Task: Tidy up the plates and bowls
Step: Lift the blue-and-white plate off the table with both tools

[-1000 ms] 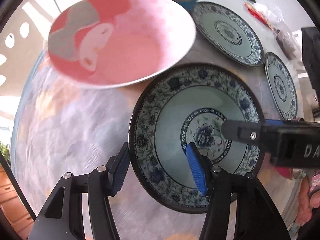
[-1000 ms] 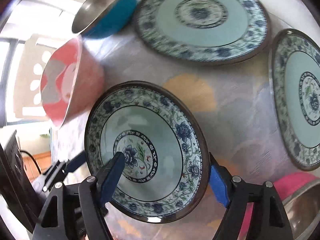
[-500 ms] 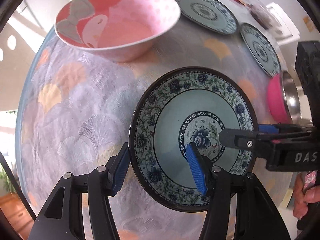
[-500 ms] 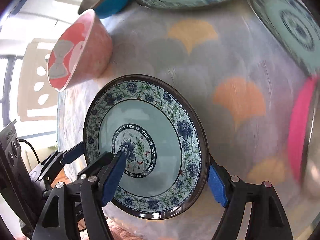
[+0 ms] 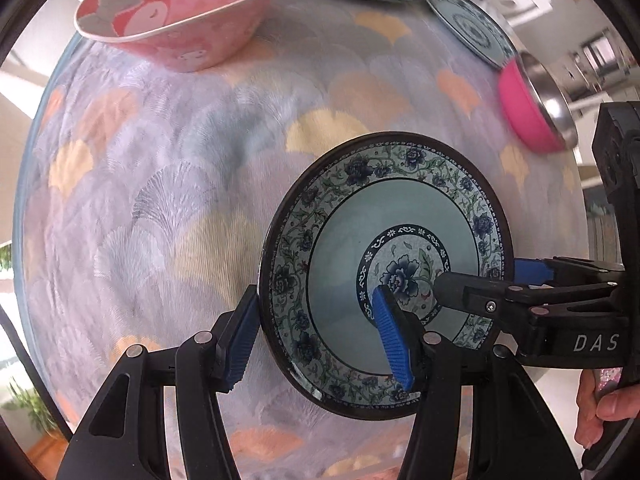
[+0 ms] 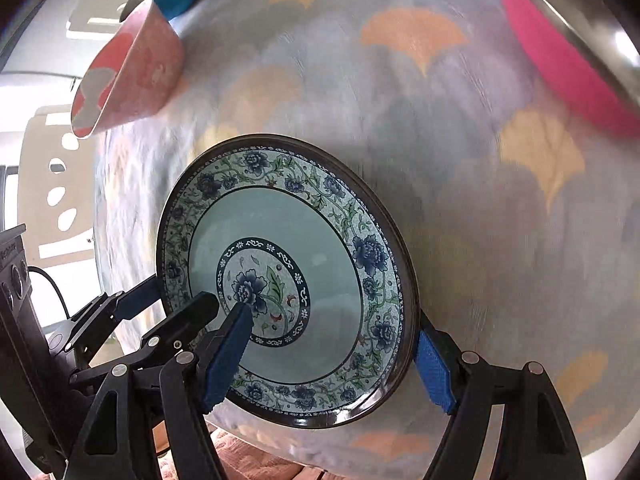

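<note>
- Two claws grip one floral plate (image 5: 386, 272) together: your left claw (image 5: 316, 340) is clenched on its near-left rim, one pad under the edge and one on the glazed well, and your right claw (image 6: 330, 356) is clamped on the opposite rim the same way.
- Judge this plate as stiff, glazed and probably slick, heavy enough to tilt, and breakable if it drops; the raised rim is the best place to grip.
- It looks tilted and held clear above the worktop (image 5: 168, 184), though the pictures do not settle that.
- Its look: dark outer edge, a band of blue flowers and green vines, a pale blue-green well, and a blue flower medallion in the middle.
- Further off, a pink cartoon bowl (image 5: 188, 12), two matching plates (image 5: 464, 20) and a pink-sided steel bowl (image 5: 532, 112) stand on the cloth.
</note>
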`<control>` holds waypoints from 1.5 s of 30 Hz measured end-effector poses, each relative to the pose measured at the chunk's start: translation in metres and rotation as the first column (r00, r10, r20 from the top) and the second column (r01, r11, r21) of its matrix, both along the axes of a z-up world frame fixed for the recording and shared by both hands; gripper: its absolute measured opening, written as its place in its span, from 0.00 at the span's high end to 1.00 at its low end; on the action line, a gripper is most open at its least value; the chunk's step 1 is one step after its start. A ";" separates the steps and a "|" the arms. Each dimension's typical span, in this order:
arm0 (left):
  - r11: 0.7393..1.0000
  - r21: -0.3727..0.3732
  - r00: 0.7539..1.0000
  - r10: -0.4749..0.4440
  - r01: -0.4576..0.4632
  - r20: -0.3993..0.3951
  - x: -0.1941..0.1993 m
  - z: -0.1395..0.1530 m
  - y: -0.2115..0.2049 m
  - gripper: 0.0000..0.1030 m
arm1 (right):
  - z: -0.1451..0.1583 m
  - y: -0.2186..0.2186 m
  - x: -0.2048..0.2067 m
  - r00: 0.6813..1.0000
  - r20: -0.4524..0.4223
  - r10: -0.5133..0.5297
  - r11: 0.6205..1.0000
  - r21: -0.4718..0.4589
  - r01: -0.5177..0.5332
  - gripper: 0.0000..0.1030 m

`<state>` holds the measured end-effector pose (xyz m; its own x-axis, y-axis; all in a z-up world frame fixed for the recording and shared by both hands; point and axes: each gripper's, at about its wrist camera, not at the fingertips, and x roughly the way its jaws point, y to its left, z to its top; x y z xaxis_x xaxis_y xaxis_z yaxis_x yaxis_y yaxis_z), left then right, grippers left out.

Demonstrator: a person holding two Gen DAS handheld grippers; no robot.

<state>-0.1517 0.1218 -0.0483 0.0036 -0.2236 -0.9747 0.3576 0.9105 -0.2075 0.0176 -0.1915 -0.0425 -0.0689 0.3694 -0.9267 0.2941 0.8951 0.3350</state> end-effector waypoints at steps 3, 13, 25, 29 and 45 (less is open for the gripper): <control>1.000 -0.004 1.000 -0.030 0.030 -0.006 -0.004 -0.001 0.000 0.49 | -0.012 -0.002 -0.015 0.999 -0.002 -0.046 0.999 0.007 0.046 0.26; 0.995 -0.010 0.995 -0.100 0.100 -0.010 -0.021 -0.002 0.007 0.49 | -0.010 -0.027 -0.037 0.994 0.031 -0.102 0.995 0.002 0.102 0.24; 0.980 0.064 0.981 -0.192 0.190 0.013 -0.023 -0.010 -0.007 0.39 | -0.013 0.001 -0.038 0.997 0.070 -0.013 0.995 -0.099 0.020 0.11; 0.978 0.056 0.979 -0.201 0.200 0.017 -0.025 -0.008 -0.002 0.40 | -0.015 0.017 -0.034 0.999 0.051 -0.009 0.994 -0.107 0.015 0.03; 0.976 0.067 0.978 -0.209 0.208 0.010 -0.027 -0.007 -0.003 0.40 | -0.003 0.013 -0.026 0.999 0.035 0.000 0.994 -0.111 0.004 0.01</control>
<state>-0.1785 0.1191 -0.0549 -0.0199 -0.1569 -0.9874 0.5437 0.8271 -0.1424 -0.0084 -0.1783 -0.0453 -0.0353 0.2645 -0.9637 0.2862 0.9266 0.2438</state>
